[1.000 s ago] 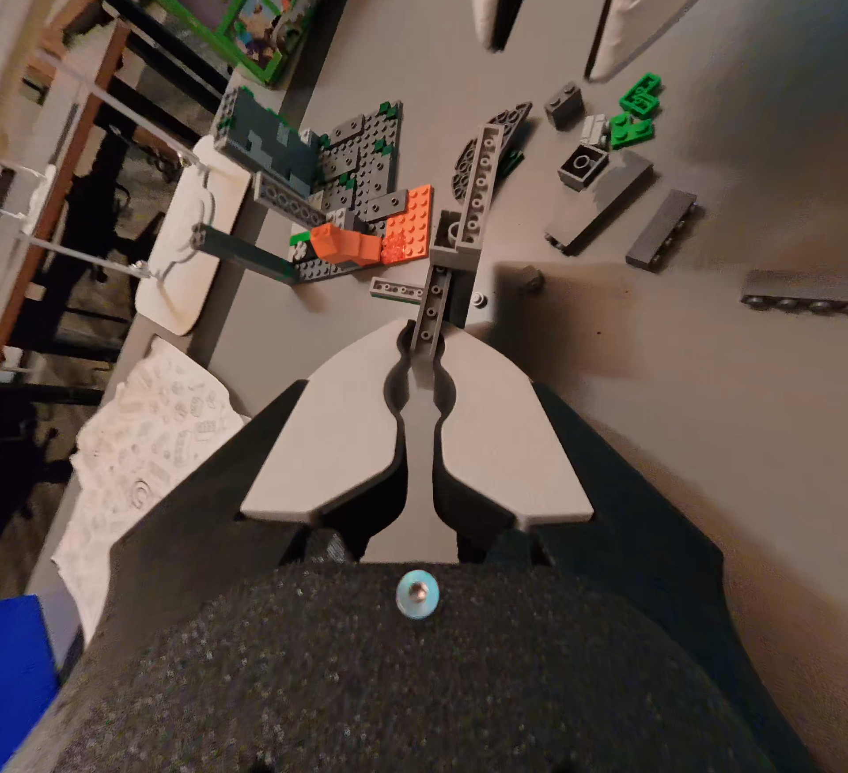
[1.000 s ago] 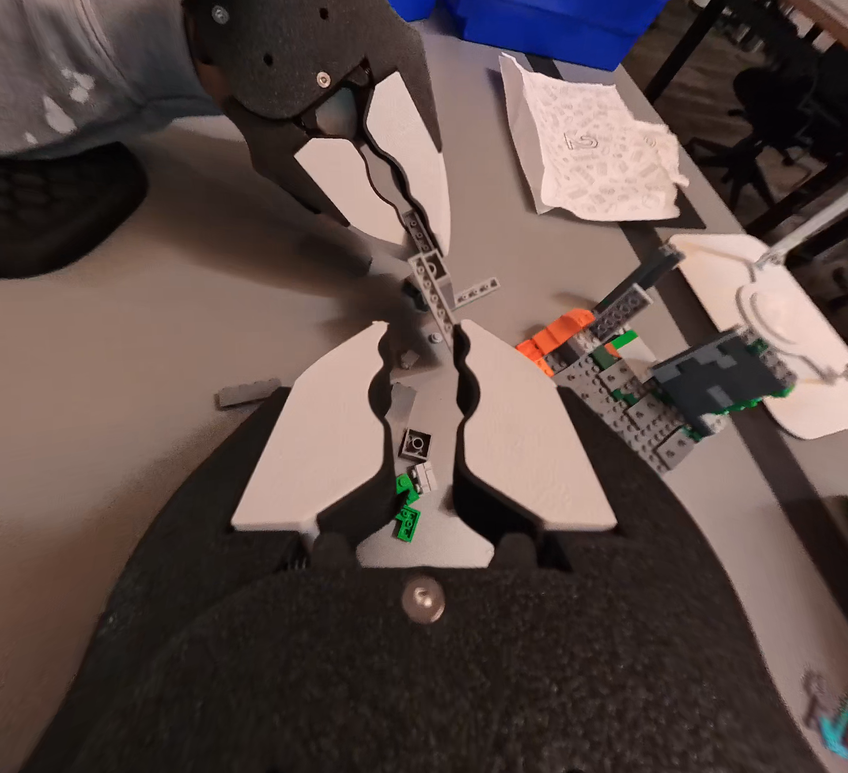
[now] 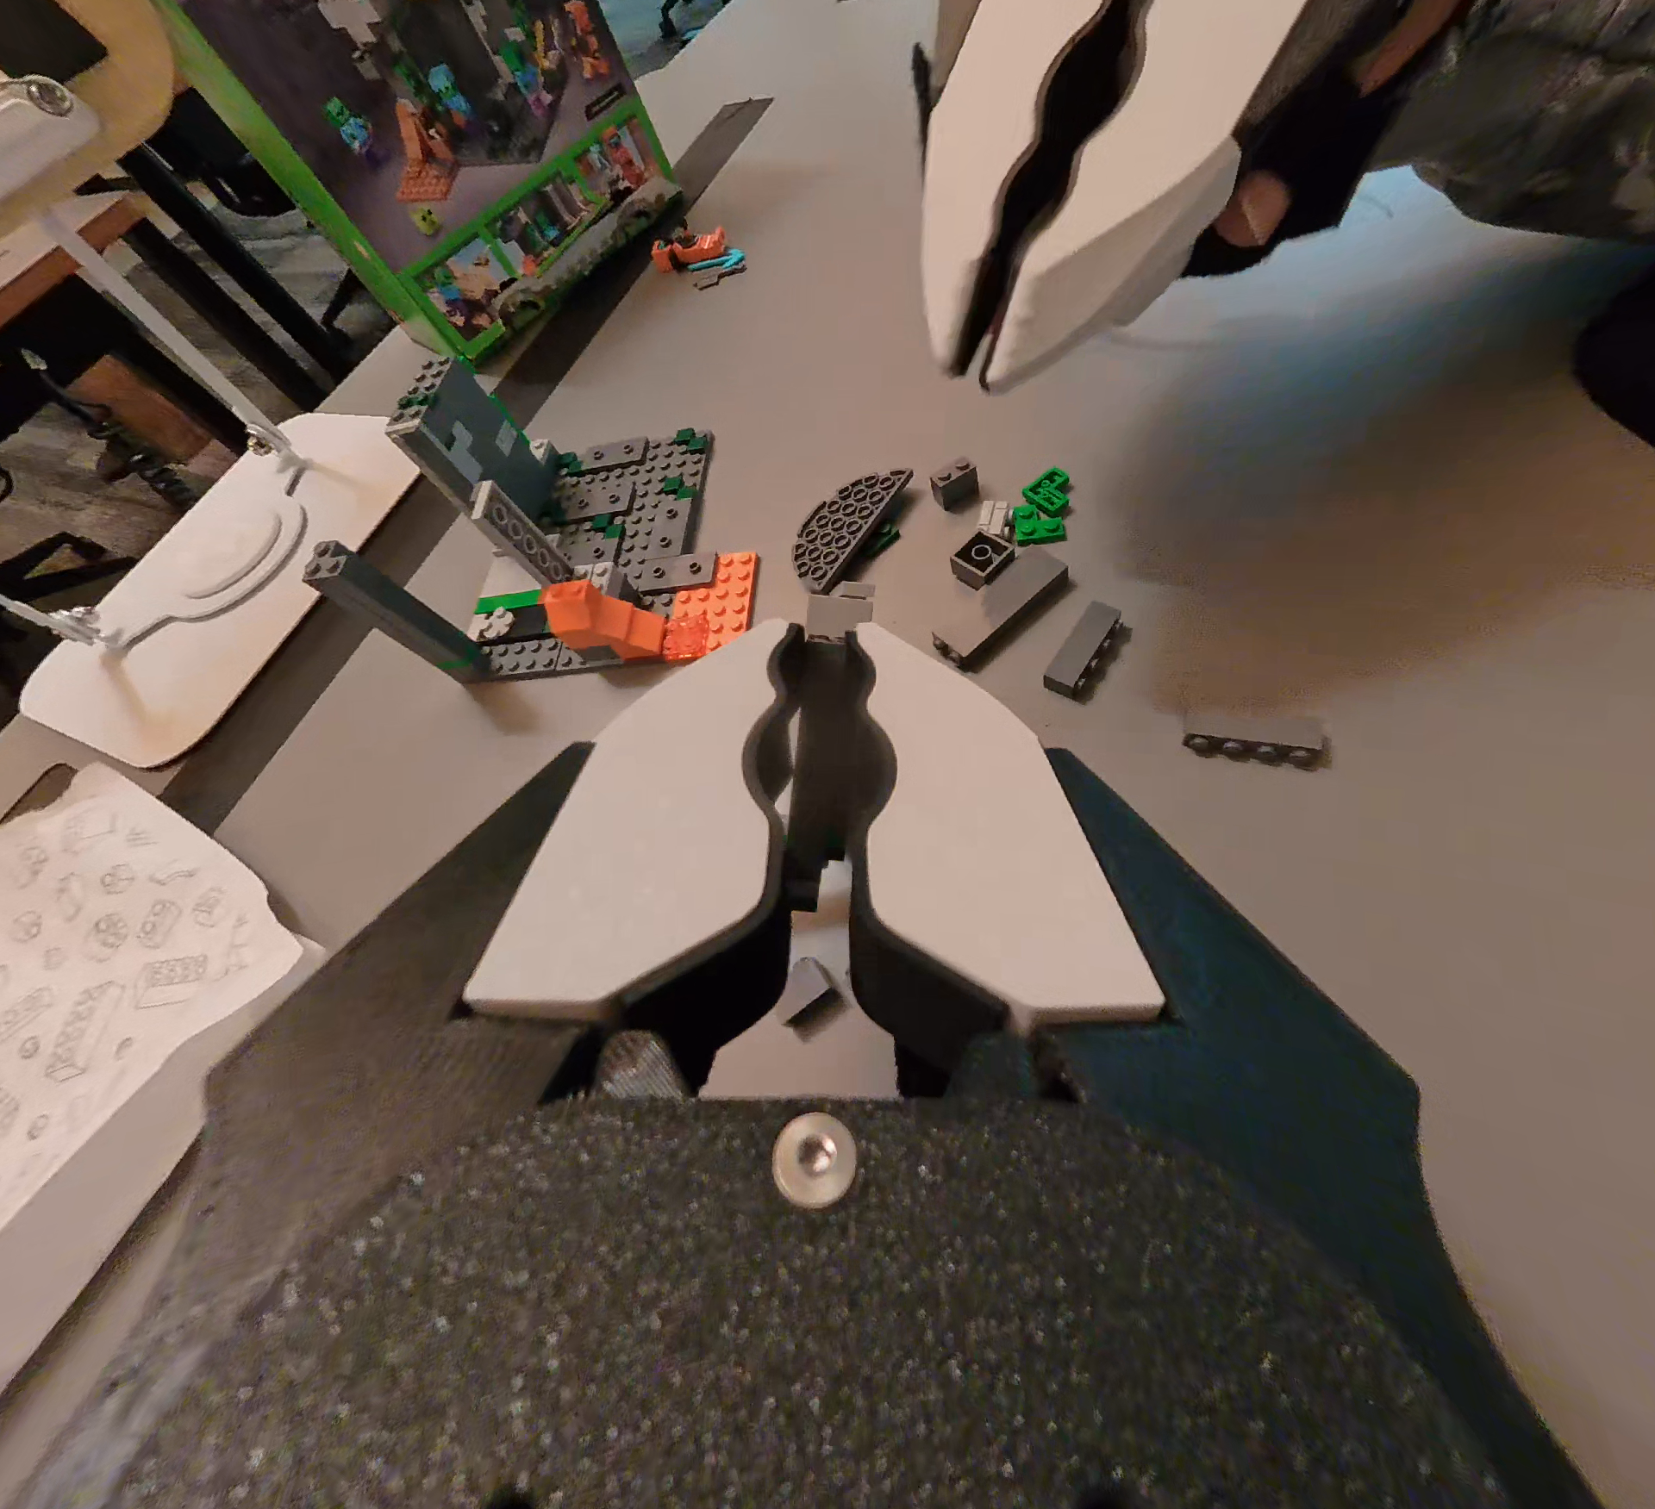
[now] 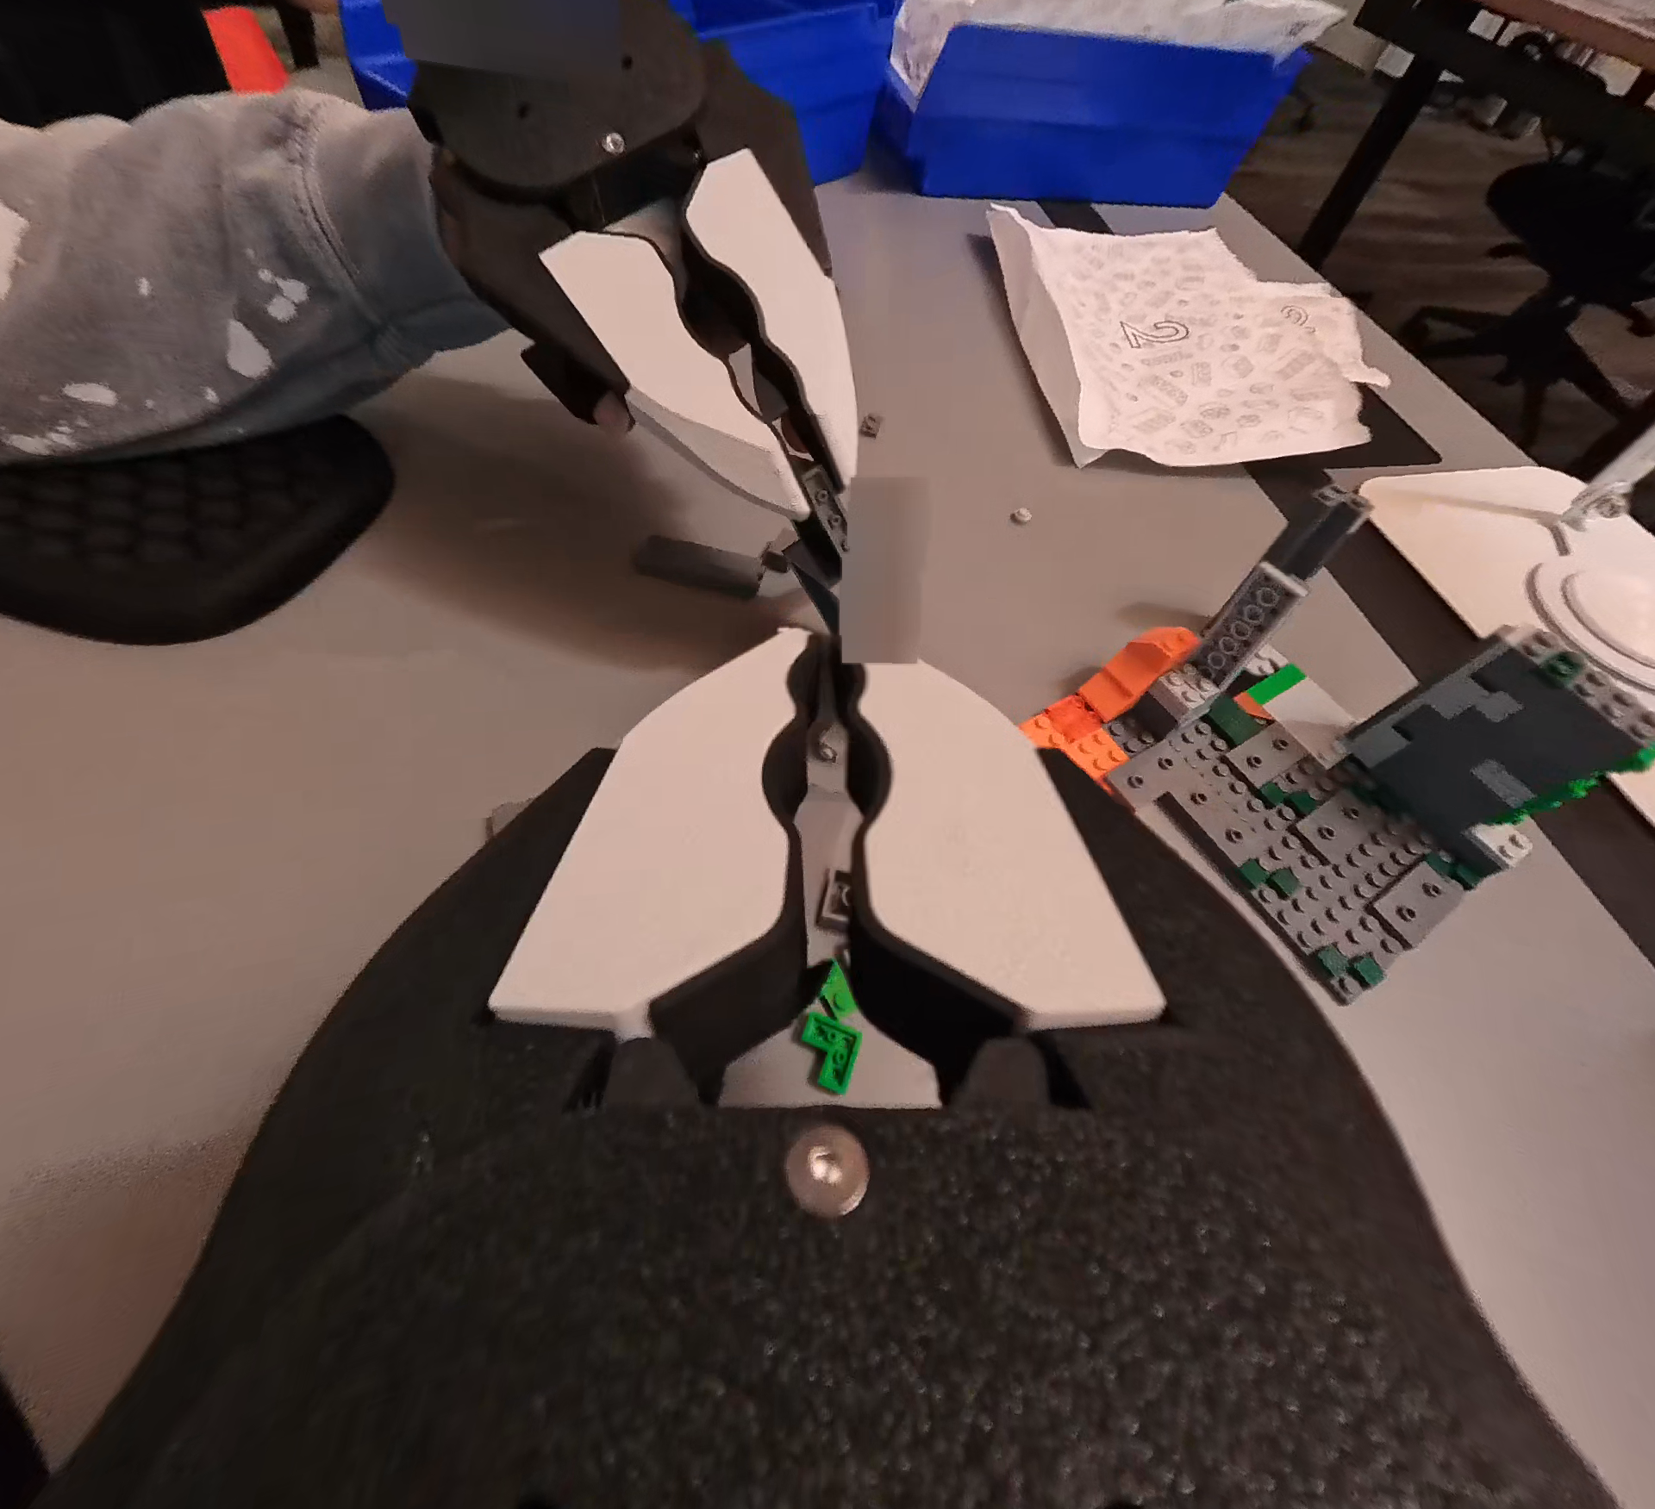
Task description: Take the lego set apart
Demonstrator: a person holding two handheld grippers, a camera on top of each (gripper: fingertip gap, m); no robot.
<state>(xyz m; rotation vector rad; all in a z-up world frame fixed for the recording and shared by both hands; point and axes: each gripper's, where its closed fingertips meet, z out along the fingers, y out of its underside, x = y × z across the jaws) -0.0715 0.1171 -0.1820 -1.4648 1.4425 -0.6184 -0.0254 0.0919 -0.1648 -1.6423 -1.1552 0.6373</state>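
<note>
The partly stripped lego set (image 3: 618, 535), a grey studded base with orange and dark green parts, stands left of centre on the table; in the right wrist view it (image 4: 1299, 830) is at the right. My left gripper (image 3: 822, 638) is shut on a grey studded plate (image 3: 837, 615) that sticks out past its tips. It shows in the right wrist view (image 4: 828, 503) with that plate (image 4: 826, 512). My right gripper (image 4: 828, 651) is shut on a thin grey piece (image 4: 826, 759). In the left wrist view it (image 3: 972, 374) hangs high at the upper right, apart from my left gripper.
Loose pieces lie right of the set: a dark half-round plate (image 3: 851, 521), green bits (image 3: 1043, 508), dark bricks (image 3: 1084, 647). The set's box (image 3: 448, 123) stands behind. A printed paper bag (image 4: 1191, 338), blue bins (image 4: 1075, 96) and a white lamp base (image 3: 206, 571) line the table edge. Across from one pair of fingers to the other is roughly 7 centimetres.
The joined grey plates held between both grippers have come apart. The grippers have moved away from each other and lifted, each with a grey piece. My right gripper has closed.
</note>
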